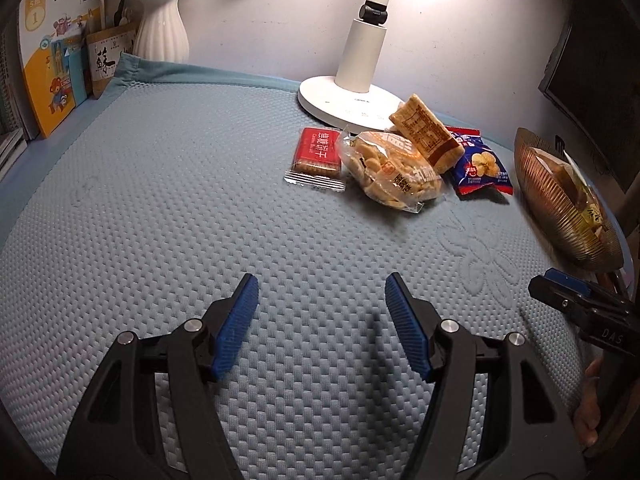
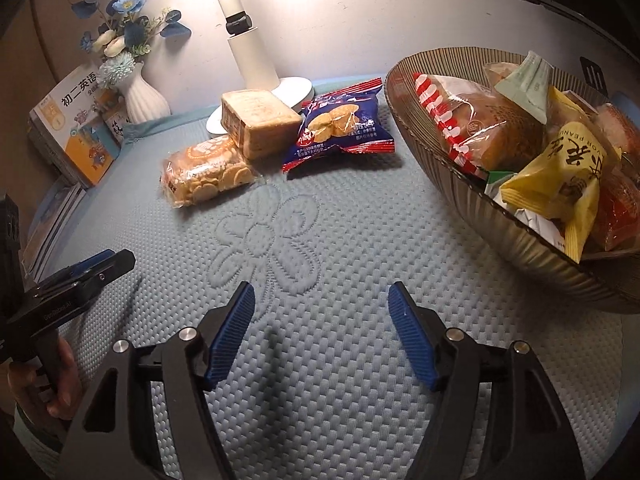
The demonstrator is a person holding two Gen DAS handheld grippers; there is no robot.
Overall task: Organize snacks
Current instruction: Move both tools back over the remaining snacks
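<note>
Loose snacks lie on the blue quilted mat near the lamp: a red biscuit pack, a clear bag of small crackers, a tan wrapped cake leaning on it, and a blue chip bag. A ribbed brown bowl on the right holds several wrapped snacks. My left gripper hovers open over bare mat, well short of the snacks. My right gripper is open too, empty, left of the bowl.
A white lamp base stands behind the snacks. A white vase with flowers and upright books fill the back left corner. A dark monitor sits at the far right. A hand holds the left gripper's handle.
</note>
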